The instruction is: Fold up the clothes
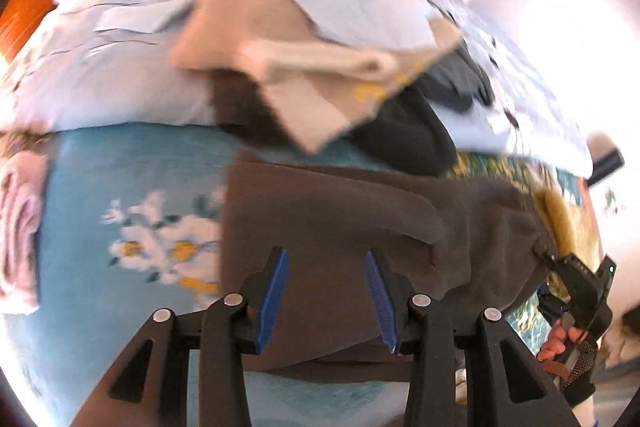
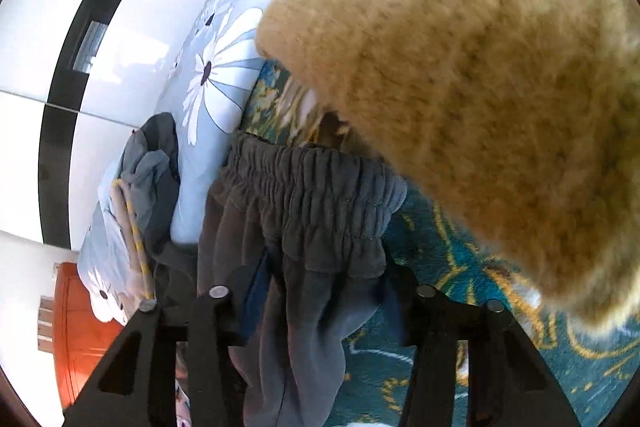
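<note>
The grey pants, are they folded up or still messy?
Still messy: the grey pants hang bunched and wrinkled between the right tongs.

My trousers (image 2: 304, 211) are dark grey-brown. The bedspread (image 1: 120, 187) under them is teal with white, yellow-centred flowers. The quilt (image 2: 224, 67) is pale blue with big white daisies, the fluffy blanket (image 2: 480, 67) tan, my pads (image 1: 274, 299) blue.
</note>
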The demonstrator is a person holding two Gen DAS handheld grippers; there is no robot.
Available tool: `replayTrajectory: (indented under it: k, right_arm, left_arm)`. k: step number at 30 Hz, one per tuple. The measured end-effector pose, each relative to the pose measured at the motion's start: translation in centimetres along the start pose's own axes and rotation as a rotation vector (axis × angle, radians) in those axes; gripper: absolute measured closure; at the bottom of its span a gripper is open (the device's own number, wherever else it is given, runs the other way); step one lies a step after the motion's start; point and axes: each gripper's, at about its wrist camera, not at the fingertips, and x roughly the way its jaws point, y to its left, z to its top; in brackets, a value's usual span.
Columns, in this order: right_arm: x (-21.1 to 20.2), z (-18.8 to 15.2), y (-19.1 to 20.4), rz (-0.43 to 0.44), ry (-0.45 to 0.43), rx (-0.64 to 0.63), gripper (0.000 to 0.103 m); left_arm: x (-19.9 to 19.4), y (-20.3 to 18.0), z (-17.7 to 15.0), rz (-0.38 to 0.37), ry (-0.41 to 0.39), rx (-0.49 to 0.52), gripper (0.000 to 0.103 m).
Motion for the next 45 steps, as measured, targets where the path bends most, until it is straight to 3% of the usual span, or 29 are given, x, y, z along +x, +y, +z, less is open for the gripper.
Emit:
replayTrajectory:
  k: [3,8,12,16,22,25,30,33,34,38,41,45]
  right_arm:
    - [-1.6,-0.4,2.9,-0.003,-0.036,-0.083,0.069]
    - [-4.7,-3.3,12.7,-0.01,-0.118,-0.446,0.073]
    - [-6.1,-9.8,21.8,0.024,-0.15,-0.838,0.074]
    - [-4.8,-17.6,27.2,0.034,-0.117,-1.142,0.074]
    - [0.8,-28.9,28.8,-0.023,0.076,-1.49,0.074]
    - [3.0,-33.0,27.9,-0.094,0.115,-1.659,0.073]
    - [3.9,-34.5,26.5,-0.145,0.149,-1.756,0.068]
    - [4.0,-34.9,25.7,-0.127,0.196,-1.766,0.061]
    - [3.9,-35.0,25.5,-0.119,0.2,-1.768,0.054]
    - [2.9,-33.3,24.7,0.003,0.349,-1.665,0.045]
    - [1.9,-30.4,24.0,0.031,0.364,-1.58,0.045]
    - [1.0,-24.2,23.4,0.07,0.324,-1.321,0.044]
  left_arm:
    - [-2.3,3.0,-0.3,0.005,-0.038,-0.051,0.055]
    - [-4.4,7.1,-0.8,-0.003,-0.078,-0.146,0.054]
    - [-5.2,10.0,-1.3,-0.026,-0.096,-0.225,0.054]
    - [-6.1,12.6,-1.8,-0.043,-0.109,-0.284,0.053]
    - [-6.1,15.3,-2.4,-0.094,-0.102,-0.364,0.051]
    - [-5.5,15.6,-2.5,-0.14,-0.083,-0.379,0.048]
    - [-3.8,14.8,-1.9,-0.243,-0.053,-0.37,0.045]
    - [-2.2,13.8,-1.3,-0.328,-0.009,-0.359,0.043]
    - [-1.7,13.5,-1.1,-0.366,0.002,-0.358,0.042]
    - [0.0,13.0,-1.4,-0.429,0.042,-0.375,0.038]
    - [0.6,12.6,-2.0,-0.438,0.07,-0.379,0.036]
    - [0.1,11.4,-2.3,-0.407,0.067,-0.308,0.028]
